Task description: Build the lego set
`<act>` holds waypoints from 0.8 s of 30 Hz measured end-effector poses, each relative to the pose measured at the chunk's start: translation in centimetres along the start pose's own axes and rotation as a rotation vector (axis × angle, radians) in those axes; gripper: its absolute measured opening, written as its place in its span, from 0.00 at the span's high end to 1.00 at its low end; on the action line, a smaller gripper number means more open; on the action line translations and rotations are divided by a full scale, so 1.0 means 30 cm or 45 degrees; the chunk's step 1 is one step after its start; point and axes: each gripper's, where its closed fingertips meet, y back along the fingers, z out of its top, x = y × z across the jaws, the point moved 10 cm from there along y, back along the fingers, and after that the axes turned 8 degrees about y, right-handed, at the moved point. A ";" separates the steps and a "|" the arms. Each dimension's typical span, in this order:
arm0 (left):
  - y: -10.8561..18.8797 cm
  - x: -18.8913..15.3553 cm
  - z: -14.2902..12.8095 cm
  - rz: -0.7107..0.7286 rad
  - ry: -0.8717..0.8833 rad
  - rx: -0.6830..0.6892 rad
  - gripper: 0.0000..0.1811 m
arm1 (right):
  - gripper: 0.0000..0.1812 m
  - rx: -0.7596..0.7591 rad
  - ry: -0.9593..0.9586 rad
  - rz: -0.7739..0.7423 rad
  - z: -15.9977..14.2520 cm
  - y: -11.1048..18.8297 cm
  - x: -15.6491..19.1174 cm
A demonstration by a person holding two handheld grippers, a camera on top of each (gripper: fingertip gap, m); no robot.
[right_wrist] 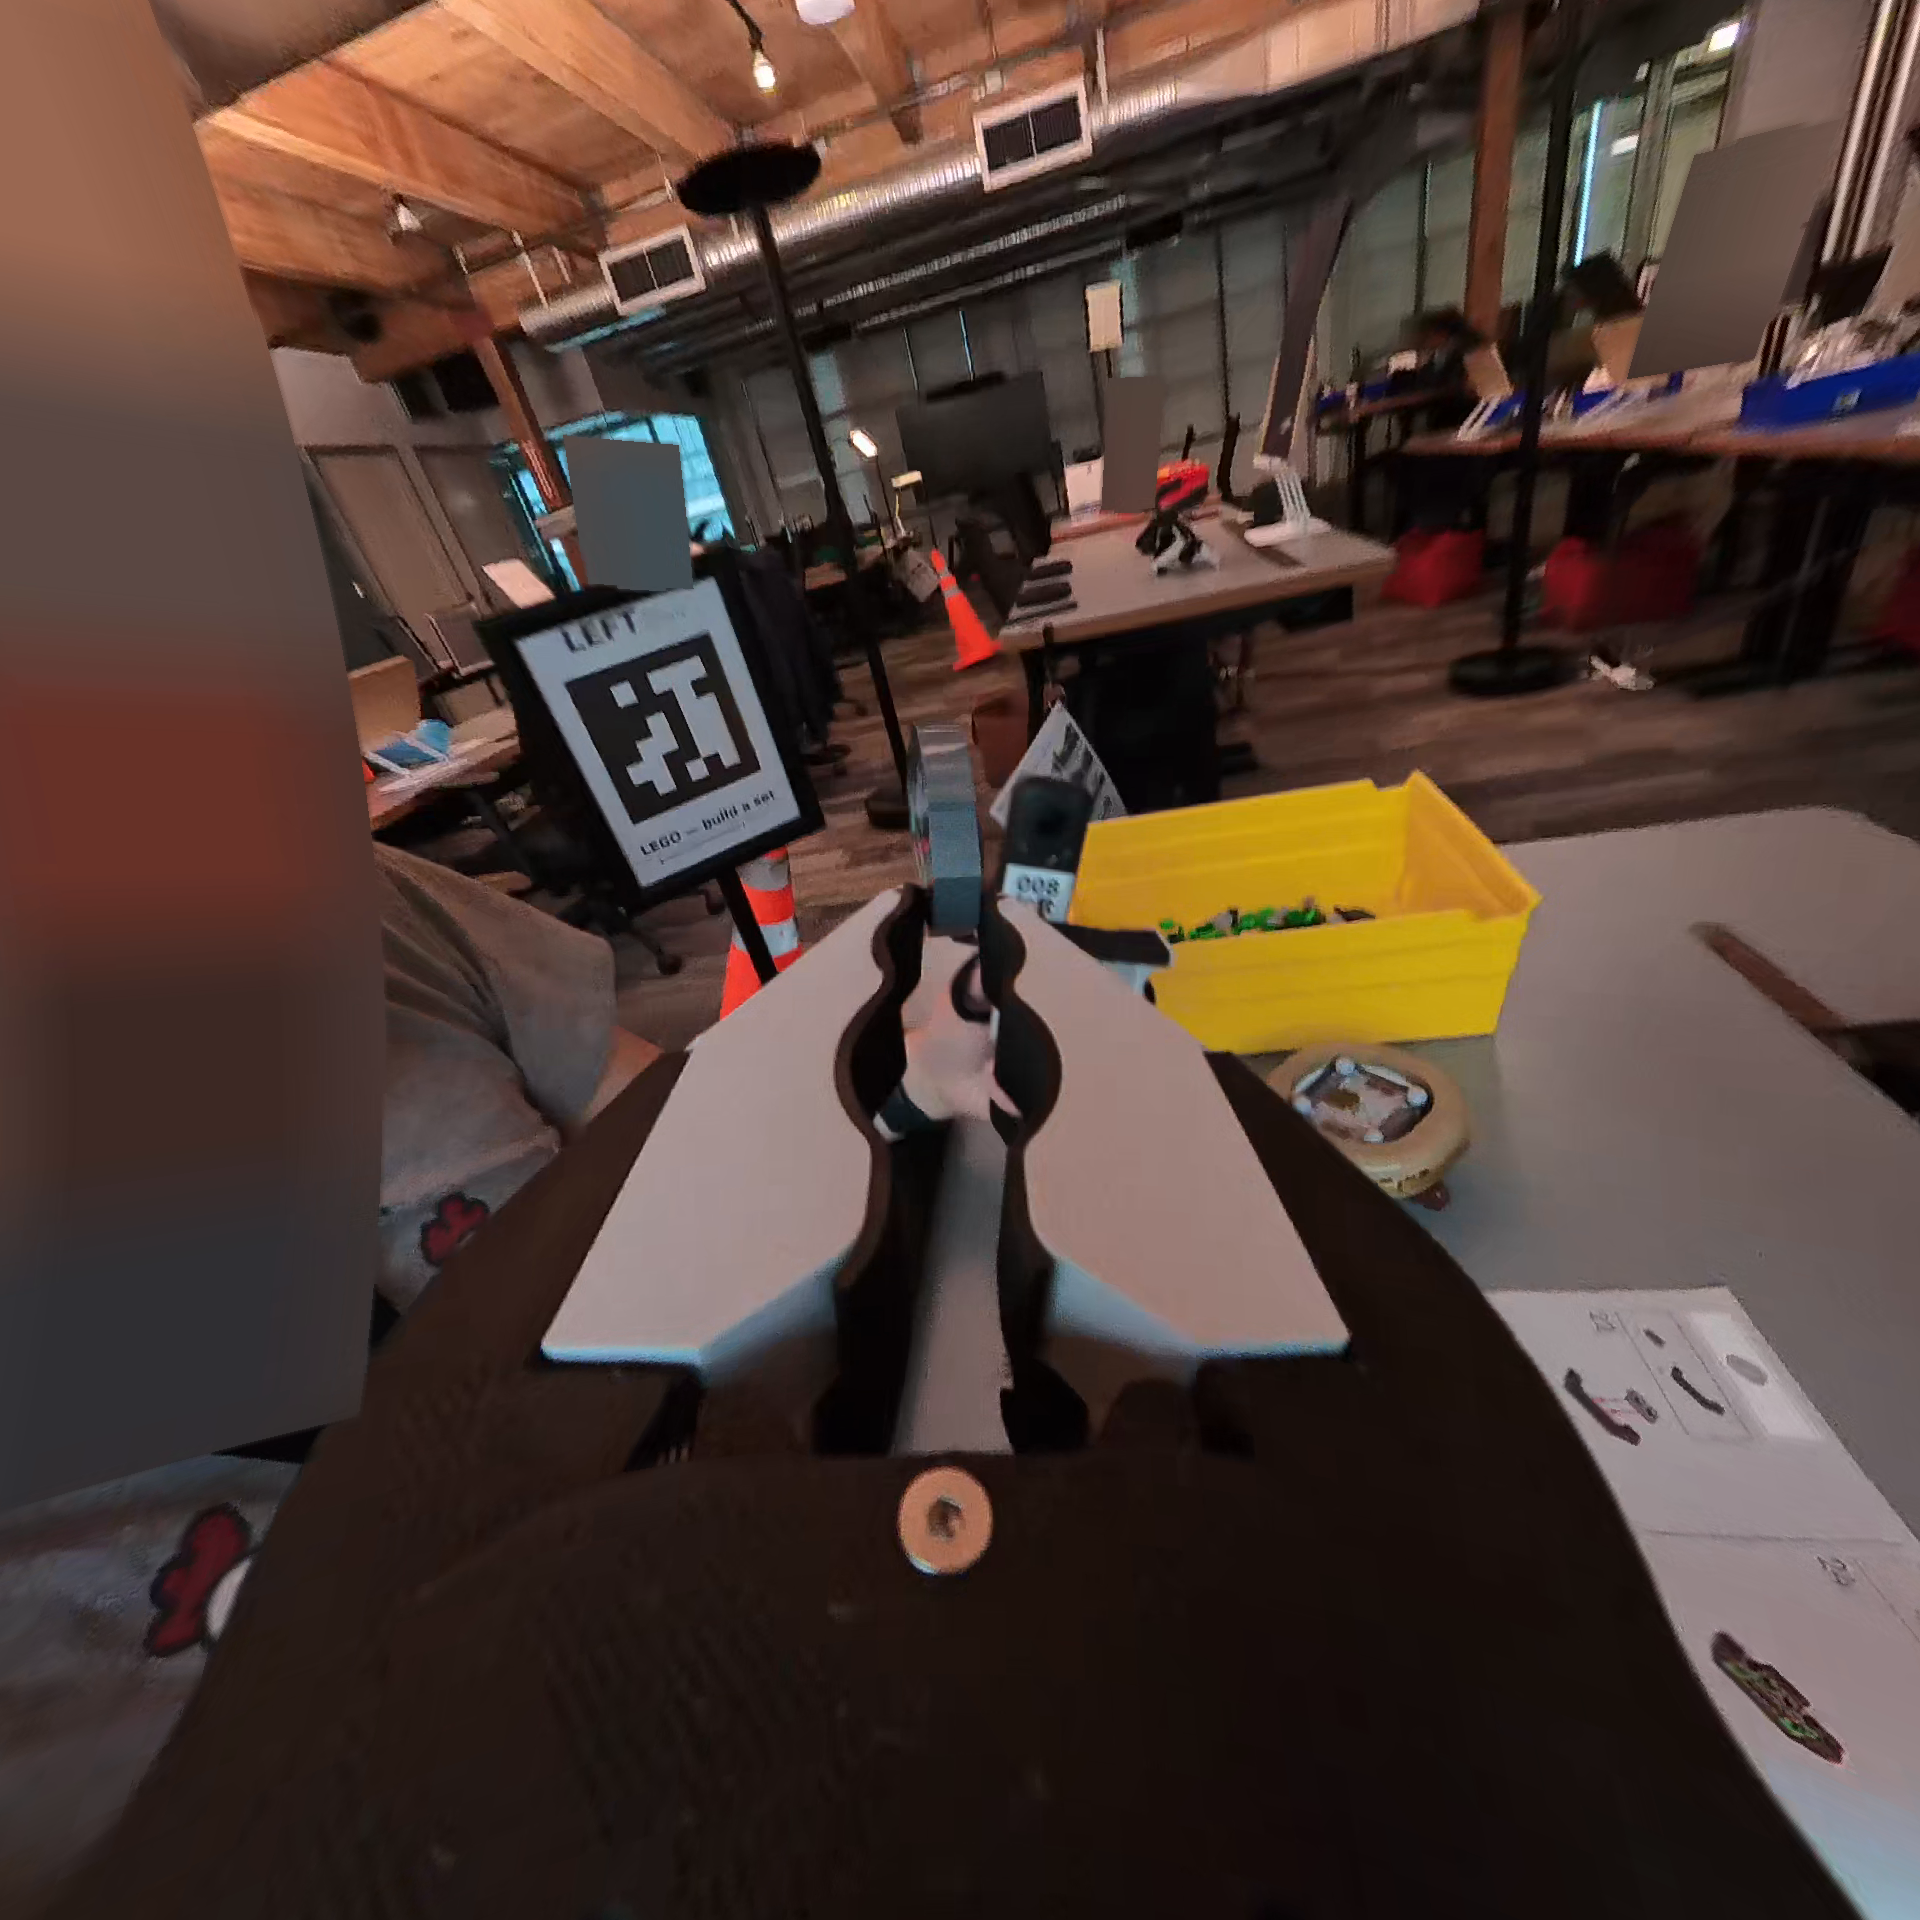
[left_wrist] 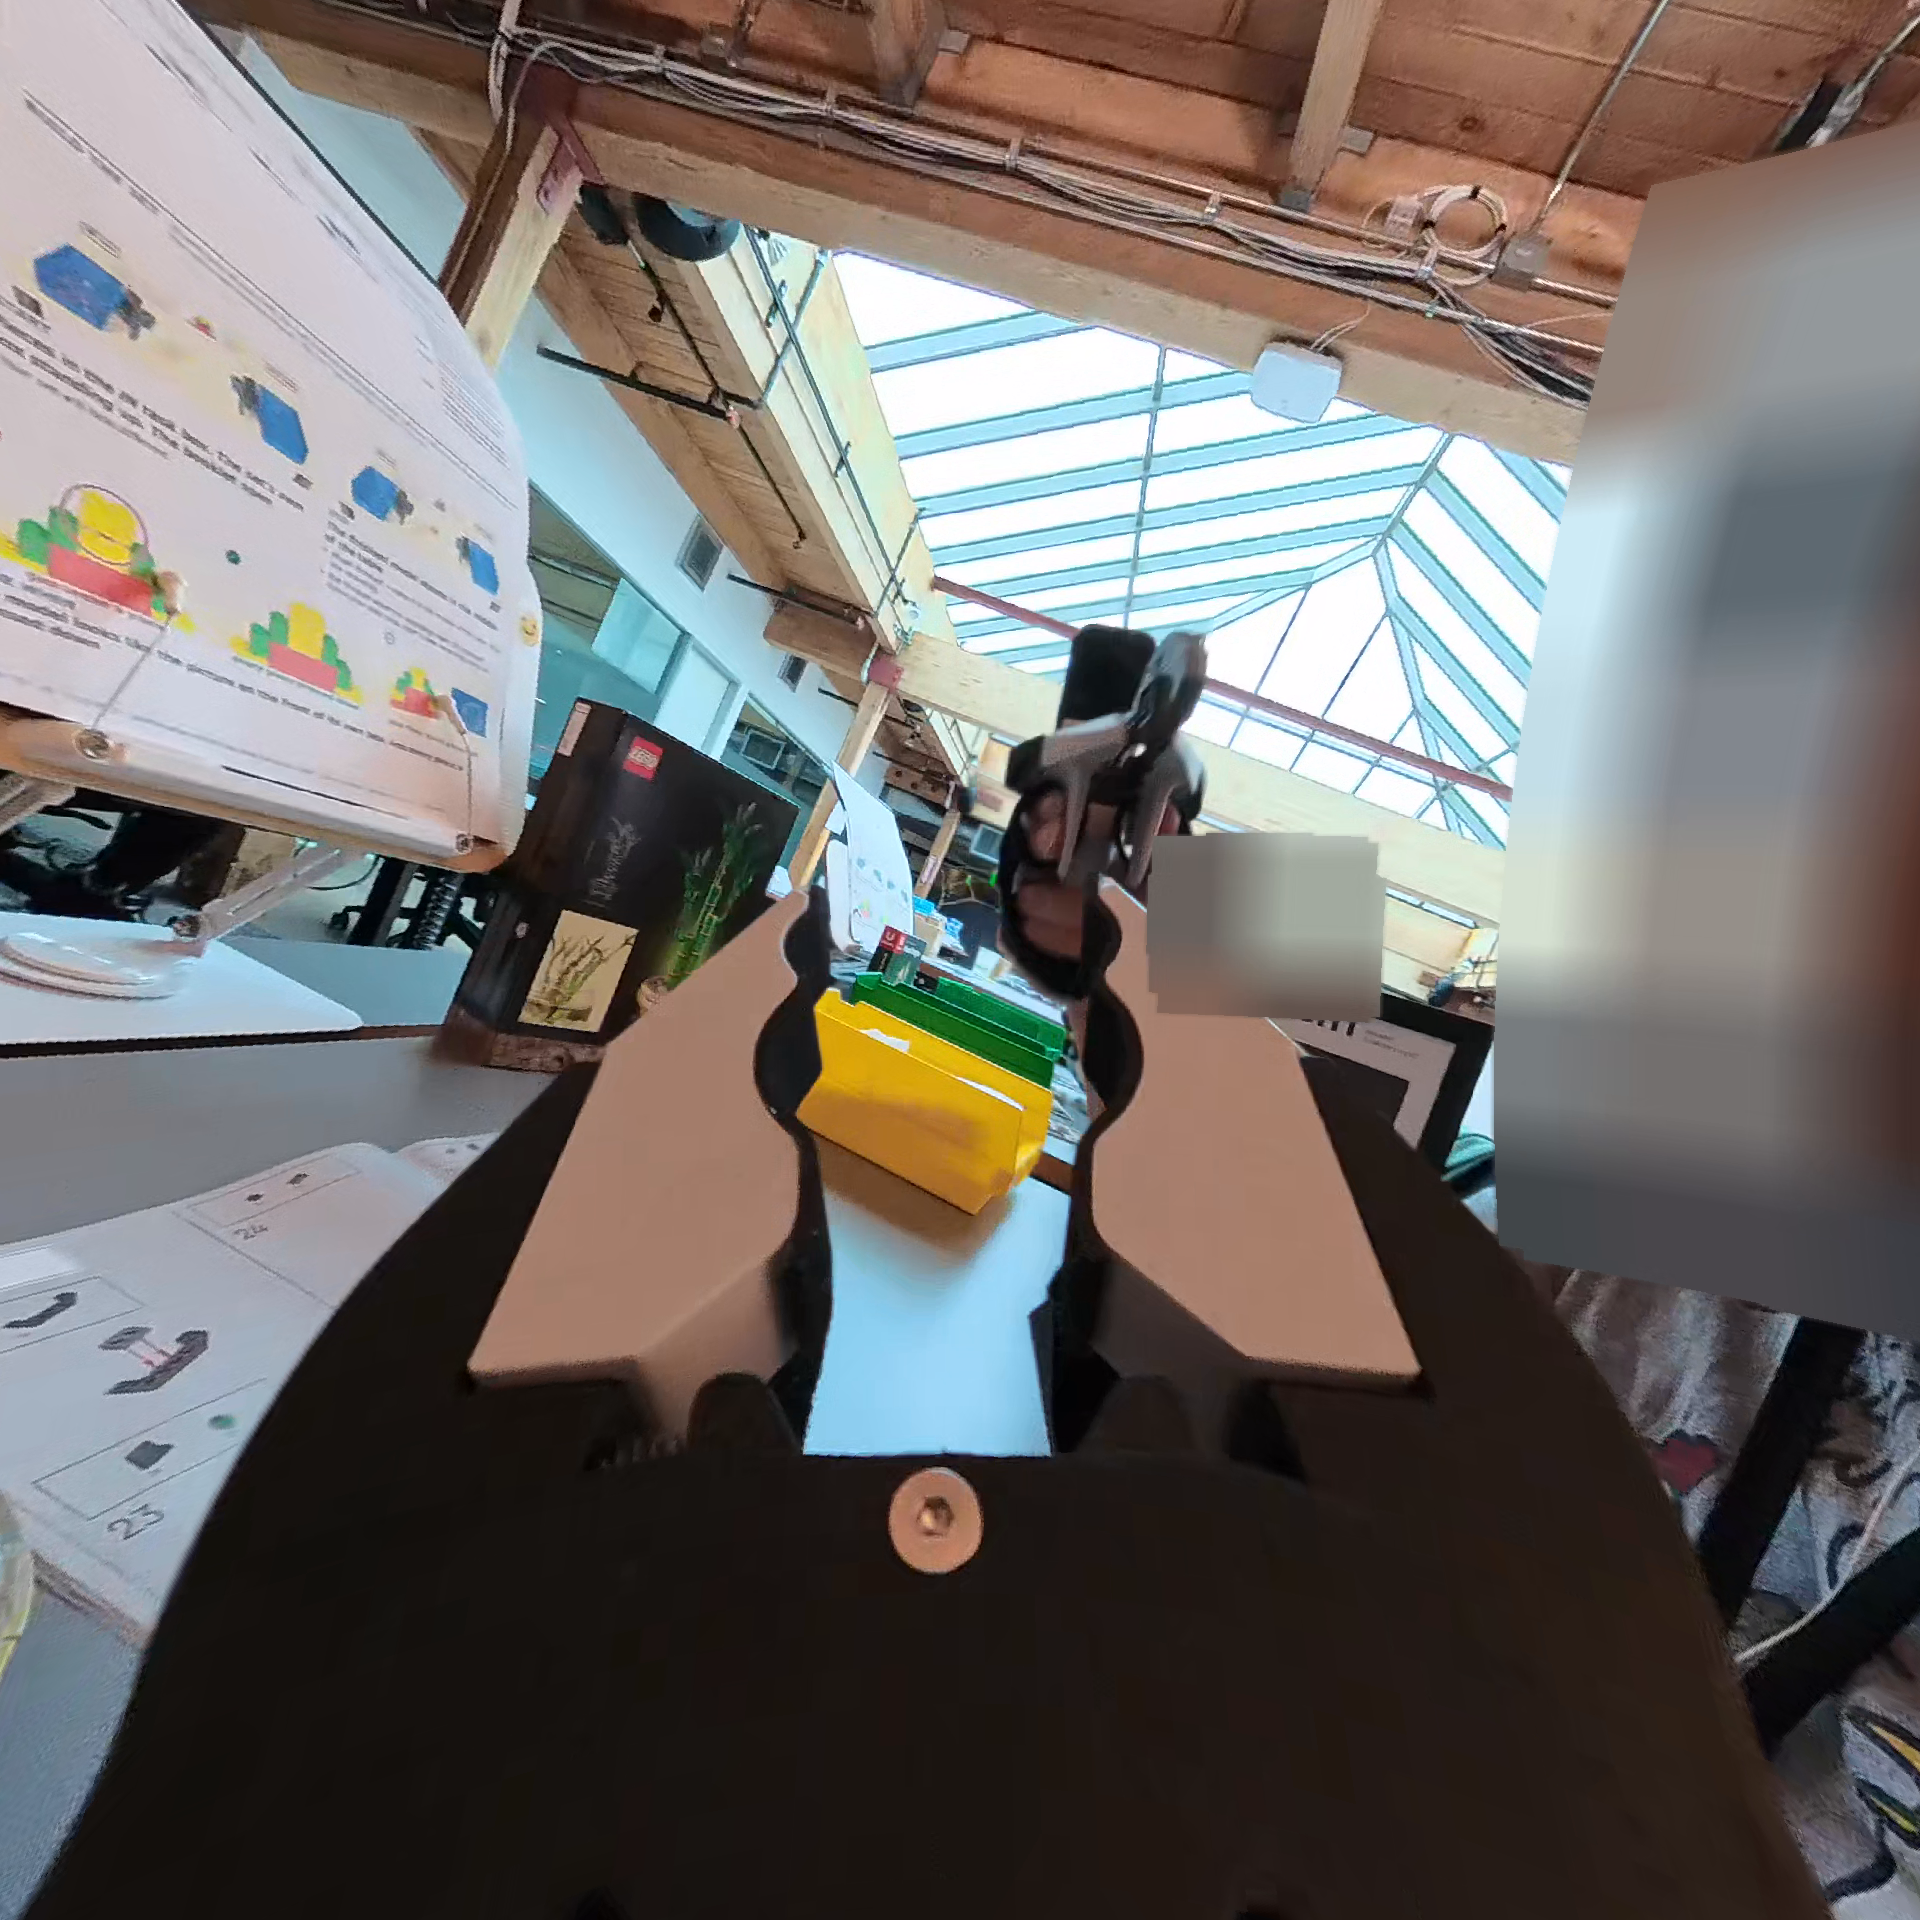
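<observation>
My left gripper (left_wrist: 951,914) is open and empty, raised above the grey table (left_wrist: 208,1101). Through its gap I see a yellow bin (left_wrist: 925,1122) and a green bin (left_wrist: 966,1013) behind it. The right gripper (left_wrist: 1112,790) is held up beyond, facing it. In the right wrist view my right gripper (right_wrist: 951,909) has its jaws close together with a narrow gap; I cannot tell if a piece is pinched. The left gripper (right_wrist: 951,831) shows just past its tips. The yellow bin (right_wrist: 1330,966) holds several green pieces (right_wrist: 1247,920). A round tan base (right_wrist: 1366,1112) stands beside it.
An open instruction booklet (left_wrist: 156,1330) lies on the table, also in the right wrist view (right_wrist: 1704,1455). A dark set box (left_wrist: 623,883) and a poster on a stand (left_wrist: 239,468) are at the left. A framed marker sign (right_wrist: 665,738) stands beyond the table's edge. My hands' fingertips stand some 15 cm from each other.
</observation>
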 end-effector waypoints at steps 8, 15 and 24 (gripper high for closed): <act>-0.042 0.020 -0.059 0.049 -0.027 0.203 0.76 | 0.95 -0.087 0.008 -0.003 0.052 0.071 0.035; -0.039 0.042 -0.063 0.079 -0.012 0.225 0.77 | 0.95 -0.148 0.302 -0.077 0.079 0.072 0.075; -0.021 0.037 -0.037 0.077 -0.019 0.182 0.78 | 0.95 -0.062 2.080 -0.561 -0.009 -0.052 0.300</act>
